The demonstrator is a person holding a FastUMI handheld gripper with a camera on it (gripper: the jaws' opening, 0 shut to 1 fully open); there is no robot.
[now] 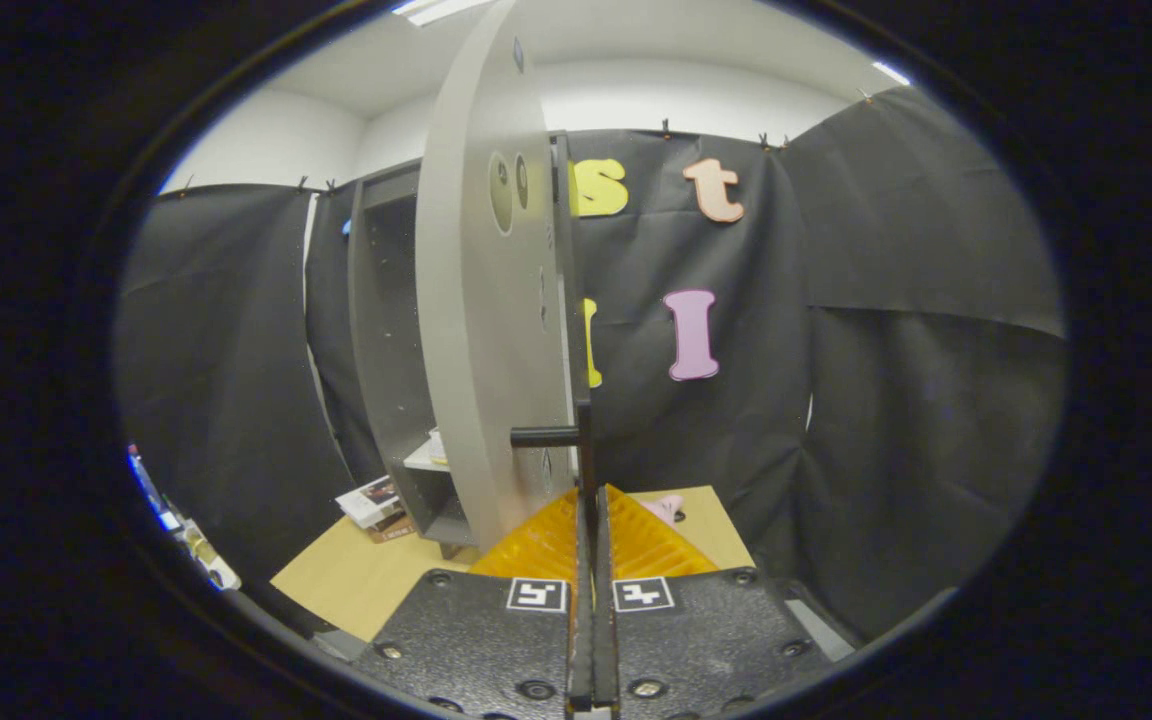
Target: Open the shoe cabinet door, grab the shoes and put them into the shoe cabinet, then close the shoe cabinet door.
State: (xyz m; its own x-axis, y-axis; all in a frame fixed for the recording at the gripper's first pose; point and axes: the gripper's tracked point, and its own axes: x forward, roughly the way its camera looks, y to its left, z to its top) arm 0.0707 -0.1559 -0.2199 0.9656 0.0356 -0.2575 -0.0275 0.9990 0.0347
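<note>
One shoe cabinet (391, 350) stands at 11 o'clock from the jaws, carcass open, something pale on its lower shelf; magazines (368, 500) lie on the counter (356, 575) beside its foot. Cabinet door (486, 330) swung out edge-on, long axis vertical, dead ahead at 12 o'clock. Gripper (591, 530) jaws closed together, seemingly pinching the door's dark handle (548, 436) bar; contact itself hard to confirm. Pink object (666, 508), possibly a shoe, at 1 o'clock on the counter just beyond the fingers.

one grey shoe cabinet (391, 350), one open door (486, 300), one black handle (584, 440), two orange gripper fingers (546, 545)
</note>
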